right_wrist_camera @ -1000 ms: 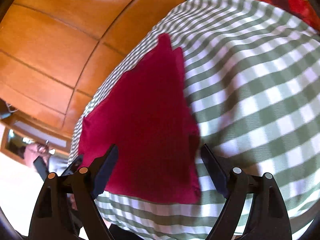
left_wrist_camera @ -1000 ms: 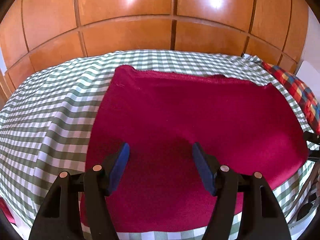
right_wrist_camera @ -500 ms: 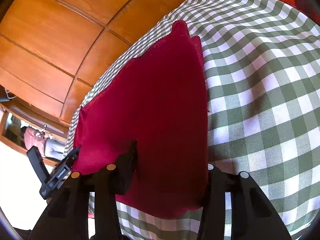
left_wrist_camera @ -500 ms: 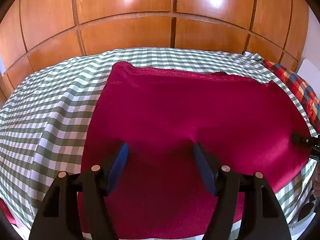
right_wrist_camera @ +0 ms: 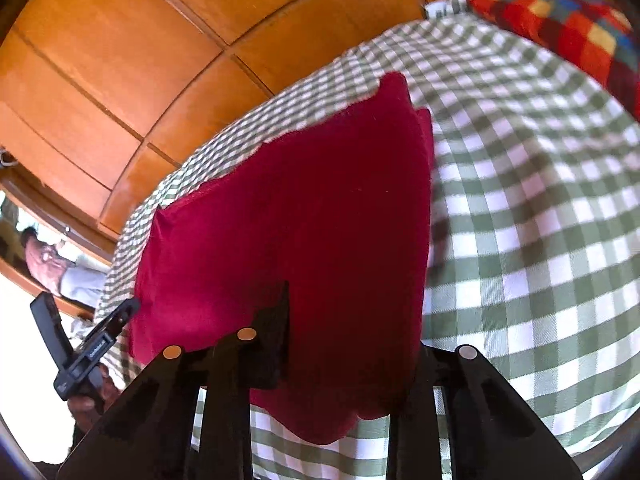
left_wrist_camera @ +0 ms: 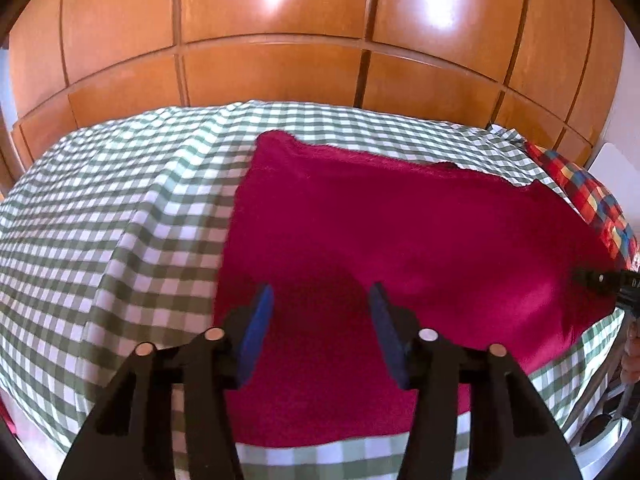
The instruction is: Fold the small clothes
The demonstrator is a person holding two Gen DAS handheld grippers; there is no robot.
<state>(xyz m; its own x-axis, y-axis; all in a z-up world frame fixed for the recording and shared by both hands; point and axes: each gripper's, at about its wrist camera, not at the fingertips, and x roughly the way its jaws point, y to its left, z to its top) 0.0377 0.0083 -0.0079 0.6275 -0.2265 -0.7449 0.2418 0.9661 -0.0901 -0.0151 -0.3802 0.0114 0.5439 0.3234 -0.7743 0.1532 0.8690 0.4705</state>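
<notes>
Hand-held gripper (right_wrist_camera: 348, 344) pinches red cloth (right_wrist_camera: 312, 216); checked bedspread (right_wrist_camera: 540, 208) — wood panelling (left_wrist_camera: 280, 76)

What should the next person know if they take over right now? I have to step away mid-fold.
Right hand-held gripper: jaws have just been closing and now pinch the near edge of the red cloth, bunched up between them.
Left hand-held gripper: jaws have just been closing too, cloth lies between them, not yet pinched.
The cloth lies spread on the checked bedcover.
Done: cloth laid out, one edge gripped.
Left: grip with the left, then carry the near edge over to the far edge and smooth it.
</notes>
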